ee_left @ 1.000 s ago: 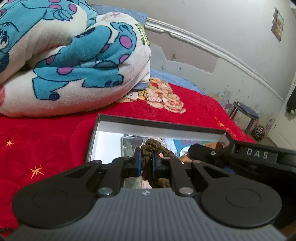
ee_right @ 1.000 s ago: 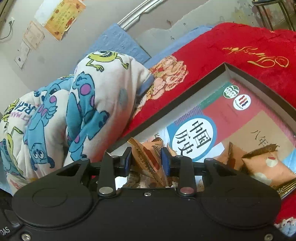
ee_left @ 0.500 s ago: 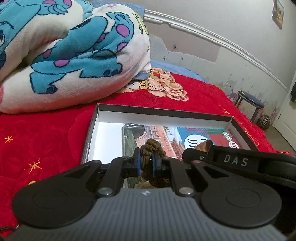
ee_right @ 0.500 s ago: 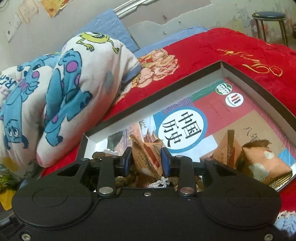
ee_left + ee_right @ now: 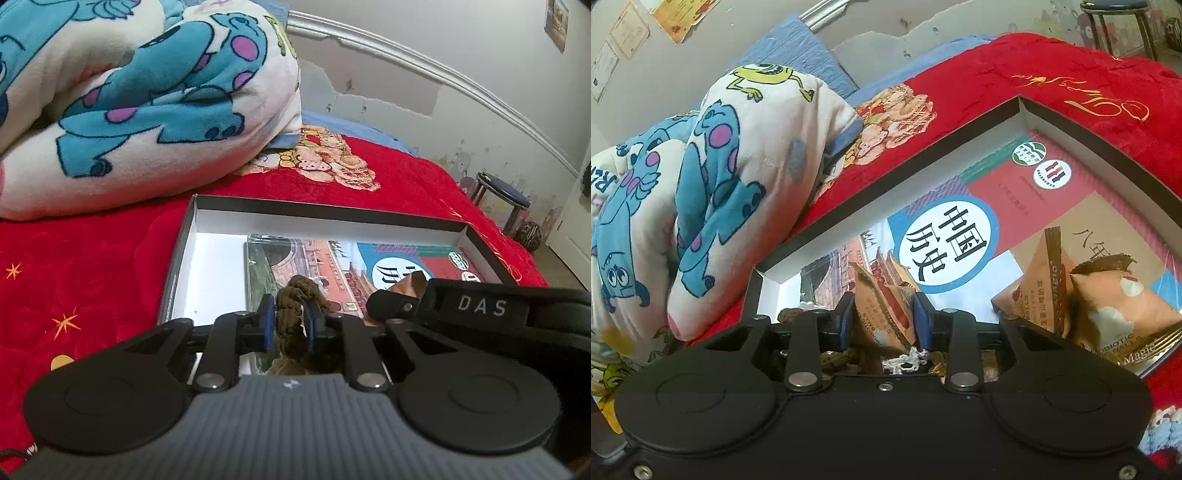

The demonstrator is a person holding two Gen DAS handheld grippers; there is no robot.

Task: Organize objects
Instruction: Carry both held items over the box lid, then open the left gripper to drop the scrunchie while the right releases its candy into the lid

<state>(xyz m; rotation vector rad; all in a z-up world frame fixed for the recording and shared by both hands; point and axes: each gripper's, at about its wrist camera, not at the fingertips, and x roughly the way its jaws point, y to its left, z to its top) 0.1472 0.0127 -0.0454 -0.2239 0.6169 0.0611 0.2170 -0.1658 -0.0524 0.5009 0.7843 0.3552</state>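
Left wrist view: left gripper point(image 5: 289, 325), jaws just eased apart, a brown braided cord point(image 5: 293, 308) between the blue pads point(image 5: 268, 323), left pad clear of it, right pad close against it, grip loose; below it a shallow box point(image 5: 207, 218) on a red bedspread point(image 5: 92, 266), a picture book point(image 5: 332, 258) flat inside; right gripper's black arm crossing at the right.

Right wrist view: right gripper point(image 5: 884, 321), jaws narrow, pinching an orange snack packet point(image 5: 886, 306) over the box point(image 5: 923, 177); 2 more packets point(image 5: 1089, 295) on the book point(image 5: 960, 229); cartoon blanket point(image 5: 701, 184) at left.
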